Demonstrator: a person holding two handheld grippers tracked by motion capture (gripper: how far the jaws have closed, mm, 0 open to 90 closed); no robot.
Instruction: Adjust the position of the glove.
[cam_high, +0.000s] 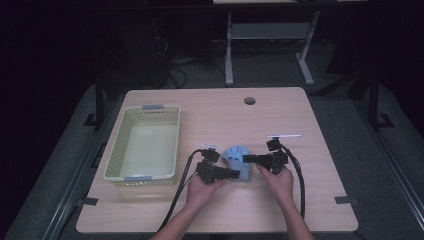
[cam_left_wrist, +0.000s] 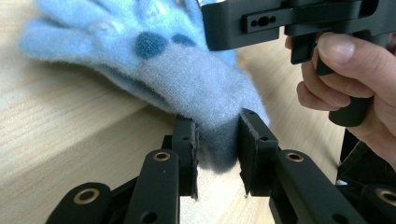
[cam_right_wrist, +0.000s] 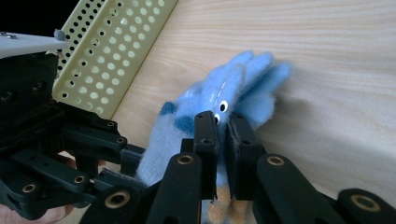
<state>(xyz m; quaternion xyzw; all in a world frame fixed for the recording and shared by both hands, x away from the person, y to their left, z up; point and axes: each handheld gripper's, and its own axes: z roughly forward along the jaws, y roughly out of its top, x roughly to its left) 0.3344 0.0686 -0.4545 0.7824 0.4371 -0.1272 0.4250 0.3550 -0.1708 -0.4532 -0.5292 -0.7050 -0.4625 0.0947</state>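
From the high view the counter (cam_high: 280, 115) is evenly lit from above, while the room beyond it falls away into near darkness. Shadows under the basket (cam_high: 145, 142) are soft and short. Close up, the glove (cam_left_wrist: 154, 60) blurs at its fingertips, and nearby wood glares pale.

glove cuff (cam_left_wrist: 219, 149) | hidden between left jaws (fingertips cut off at top edge)

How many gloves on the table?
1. The blue glove lies right of the basket, clamped between the left tongs at its cuff and the right tongs. A second layer could be hidden underneath.
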